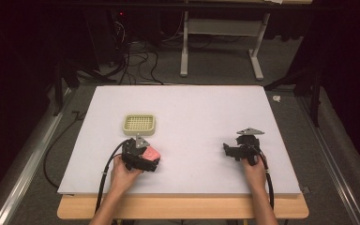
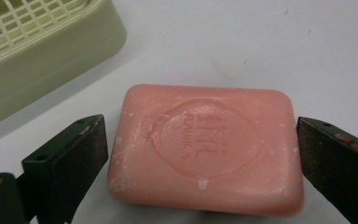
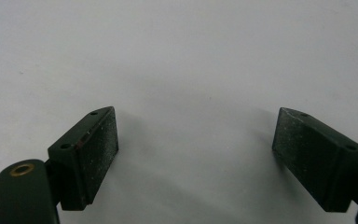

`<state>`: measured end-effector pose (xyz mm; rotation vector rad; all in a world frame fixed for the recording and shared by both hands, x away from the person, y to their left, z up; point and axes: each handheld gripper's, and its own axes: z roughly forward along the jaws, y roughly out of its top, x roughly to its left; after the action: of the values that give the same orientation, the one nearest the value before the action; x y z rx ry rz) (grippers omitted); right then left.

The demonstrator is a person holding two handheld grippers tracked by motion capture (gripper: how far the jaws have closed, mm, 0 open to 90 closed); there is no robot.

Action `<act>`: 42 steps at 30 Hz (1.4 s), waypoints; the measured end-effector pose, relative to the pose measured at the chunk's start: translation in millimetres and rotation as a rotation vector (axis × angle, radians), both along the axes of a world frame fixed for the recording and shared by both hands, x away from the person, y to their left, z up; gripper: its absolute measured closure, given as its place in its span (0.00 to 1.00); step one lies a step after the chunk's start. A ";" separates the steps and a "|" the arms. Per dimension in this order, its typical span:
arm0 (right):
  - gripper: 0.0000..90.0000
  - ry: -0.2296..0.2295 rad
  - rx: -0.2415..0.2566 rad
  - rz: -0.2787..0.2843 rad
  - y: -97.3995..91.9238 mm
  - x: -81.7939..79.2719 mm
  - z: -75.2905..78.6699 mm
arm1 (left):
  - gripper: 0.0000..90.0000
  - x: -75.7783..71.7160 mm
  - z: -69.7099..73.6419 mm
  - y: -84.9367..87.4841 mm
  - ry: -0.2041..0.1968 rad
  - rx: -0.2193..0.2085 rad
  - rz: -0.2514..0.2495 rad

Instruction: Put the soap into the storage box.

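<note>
We see a pink bar of soap [image 2: 205, 151] lying flat on the white surface [image 1: 197, 117], its stamped face up, toward the near left part of that surface and just in front of a pale yellow-green soap dish [image 1: 139, 123] with a grid insert. Our left tool [image 1: 143, 158] sits low over the bar, and in the left gripper view the soap lies squarely between the two black jaws. The jaw on the left of that view stands right at the bar's short end, and the jaw on the right stands right at the other end; we cannot tell whether either pad actually presses on it, so we count the tool as spread about the bar and not clamped. The dish fills the upper left corner of that view, apart from the soap. Our right tool [image 1: 238, 151] rests well apart on the right side of the surface, its jaws standing wide with only bare white between them in the right gripper view.
</note>
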<state>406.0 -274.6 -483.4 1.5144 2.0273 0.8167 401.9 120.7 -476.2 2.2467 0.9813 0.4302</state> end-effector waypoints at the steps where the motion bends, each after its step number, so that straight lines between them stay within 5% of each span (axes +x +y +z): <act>1: 0.16 0.000 0.000 0.000 0.0 0.0 0.0 | 0.07 0.1 -0.7 -0.2 0.002 0.002 0.001; 27: 0.16 0.001 0.002 0.002 -0.1 0.1 0.0 | 0.15 1.1 1.9 -2.2 0.010 -0.002 -0.004; 42: 0.16 0.001 0.001 0.002 -0.1 0.1 0.0 | 0.15 -2.0 17.6 -2.5 -0.006 -0.061 -0.008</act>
<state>406.0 -274.7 -483.4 1.5137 2.0294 0.8185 399.9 118.1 -458.6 2.1923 0.9693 0.3983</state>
